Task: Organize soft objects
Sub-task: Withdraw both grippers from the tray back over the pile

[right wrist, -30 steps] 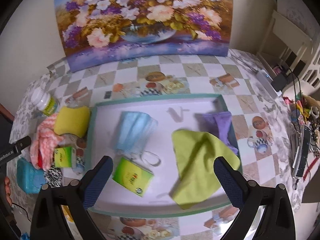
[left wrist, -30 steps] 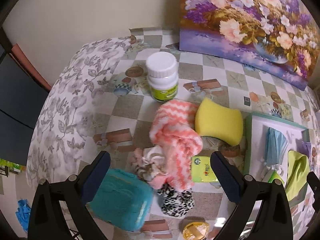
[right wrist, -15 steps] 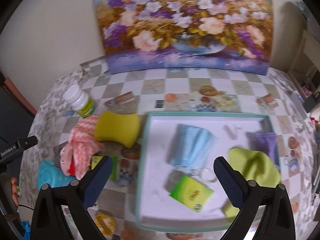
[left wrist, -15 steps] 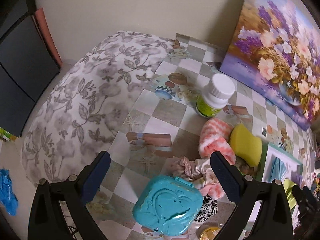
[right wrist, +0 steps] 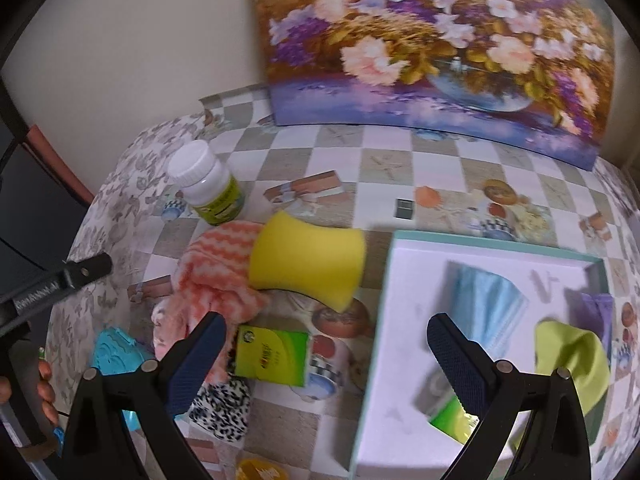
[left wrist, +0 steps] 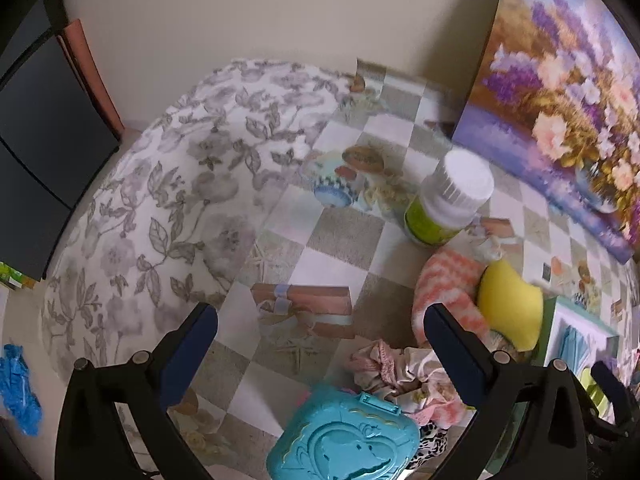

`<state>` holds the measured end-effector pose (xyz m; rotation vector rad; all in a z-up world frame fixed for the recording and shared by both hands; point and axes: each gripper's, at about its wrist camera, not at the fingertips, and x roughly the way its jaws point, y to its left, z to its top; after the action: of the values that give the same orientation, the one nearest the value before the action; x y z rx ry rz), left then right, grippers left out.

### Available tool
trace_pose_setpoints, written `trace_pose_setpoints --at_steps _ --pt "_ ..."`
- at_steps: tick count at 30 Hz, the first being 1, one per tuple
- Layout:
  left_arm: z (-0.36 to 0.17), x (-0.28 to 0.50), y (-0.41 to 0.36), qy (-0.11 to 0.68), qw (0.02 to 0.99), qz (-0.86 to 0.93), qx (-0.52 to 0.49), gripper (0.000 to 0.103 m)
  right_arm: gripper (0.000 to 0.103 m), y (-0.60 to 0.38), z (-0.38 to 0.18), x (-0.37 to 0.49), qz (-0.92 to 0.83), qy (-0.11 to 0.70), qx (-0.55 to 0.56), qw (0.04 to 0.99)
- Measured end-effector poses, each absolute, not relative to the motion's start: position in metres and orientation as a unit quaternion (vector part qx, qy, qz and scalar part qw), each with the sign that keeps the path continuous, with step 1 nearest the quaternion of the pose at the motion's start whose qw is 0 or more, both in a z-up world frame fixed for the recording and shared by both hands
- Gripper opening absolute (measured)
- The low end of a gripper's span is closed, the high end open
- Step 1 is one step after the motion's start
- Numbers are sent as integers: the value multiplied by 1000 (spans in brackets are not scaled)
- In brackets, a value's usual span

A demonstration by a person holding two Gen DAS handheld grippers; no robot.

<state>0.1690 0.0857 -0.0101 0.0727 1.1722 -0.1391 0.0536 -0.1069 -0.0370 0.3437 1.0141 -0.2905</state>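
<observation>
My right gripper (right wrist: 326, 332) is open and empty, hovering over the gap between the soft pile and the white tray (right wrist: 384, 320). Ahead of it lie a yellow sponge (right wrist: 308, 260), a pink-striped cloth (right wrist: 216, 272), a green tissue pack (right wrist: 272, 356) and a leopard scrunchie (right wrist: 220, 404). In the tray lie a blue mask (right wrist: 484, 304), a green cloth (right wrist: 572, 356), a purple cloth (right wrist: 596, 308) and a green pack (right wrist: 452, 416). My left gripper (left wrist: 318, 320) is open and empty over bare tablecloth, left of the striped cloth (left wrist: 448, 292), the sponge (left wrist: 508, 304) and a pink scrunchie (left wrist: 396, 368).
A white bottle (right wrist: 204, 184) with a green label stands behind the pile. A teal heart case (left wrist: 348, 440) sits at the near left and a yellow tin (right wrist: 260, 472) at the front edge. A flower painting (right wrist: 440, 40) leans on the wall. The table's left edge drops off nearby.
My right gripper has swung left from above the tray toward the sponge and pile. My left gripper has pulled back and turned left, so the pile now sits at its right.
</observation>
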Motion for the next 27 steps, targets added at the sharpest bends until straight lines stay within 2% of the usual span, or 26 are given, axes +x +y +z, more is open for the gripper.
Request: trace_pose_setpoints --at_steps 11,27 --pt "-21 171 66 572 815 -82 41 103 102 -122 -54 75 -149 505 184 830" --pt "-21 151 34 579 805 -100 83 103 102 -155 -36 52 -171 486 219 828"
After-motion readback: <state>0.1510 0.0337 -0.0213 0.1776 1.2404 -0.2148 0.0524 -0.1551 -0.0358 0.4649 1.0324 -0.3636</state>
